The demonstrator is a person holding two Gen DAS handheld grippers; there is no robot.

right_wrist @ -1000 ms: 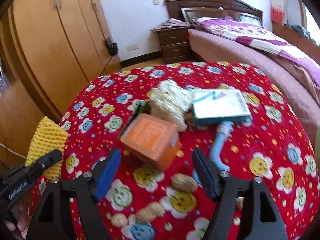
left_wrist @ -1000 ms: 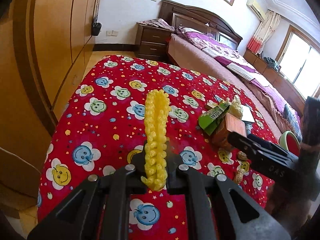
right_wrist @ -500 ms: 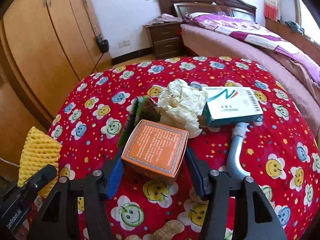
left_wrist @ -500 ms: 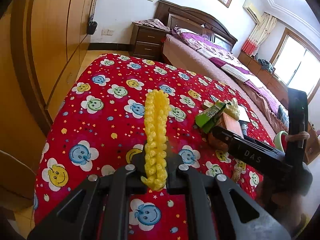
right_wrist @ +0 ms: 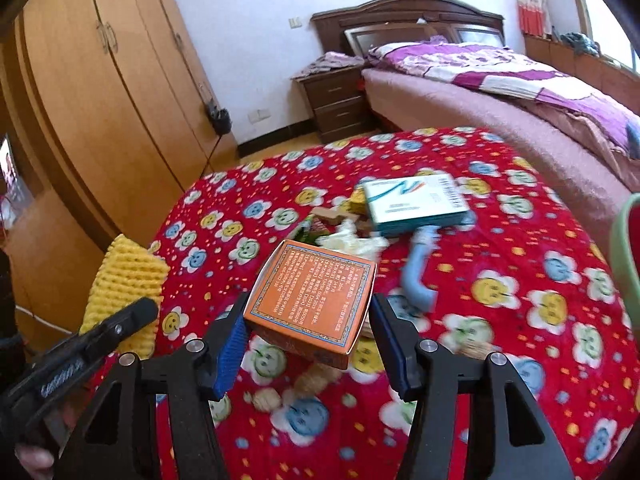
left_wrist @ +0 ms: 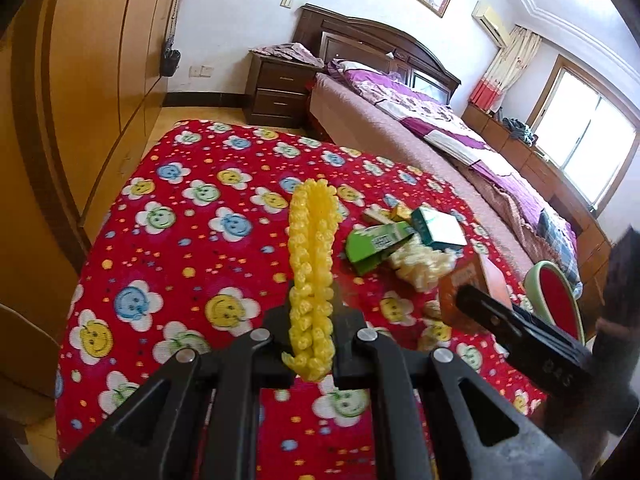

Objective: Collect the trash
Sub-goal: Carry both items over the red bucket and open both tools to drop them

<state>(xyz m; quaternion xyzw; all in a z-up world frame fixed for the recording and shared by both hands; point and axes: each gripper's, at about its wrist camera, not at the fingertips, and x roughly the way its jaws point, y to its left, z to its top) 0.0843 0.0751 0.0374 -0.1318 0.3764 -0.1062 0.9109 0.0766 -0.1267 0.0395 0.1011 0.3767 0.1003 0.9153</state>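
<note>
The right gripper [right_wrist: 308, 340] clamps the orange box [right_wrist: 312, 304] above the red tablecloth [right_wrist: 500, 320], the left gripper [left_wrist: 312, 344] pinches the yellow foam net [left_wrist: 312, 264] upright, leaving the cloth's left half [left_wrist: 180, 220] unobstructed to its edge.

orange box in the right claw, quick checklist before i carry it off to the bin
1. Right claw shut on the orange box, pads against both sides: ok.
2. Box lifted off the red tablecloth, tilted, nothing clinging to it: ok.
3. Left claw shut on the yellow foam net: ok.
4. The two claws are apart, no tangle: ok.
5. Bin within reach: cannot tell; only a green-rimmed red container shows at the table edge.
6. Table cleared: not ok; white-teal box, green carton, crumpled paper, blue tube and peanuts remain.
</note>
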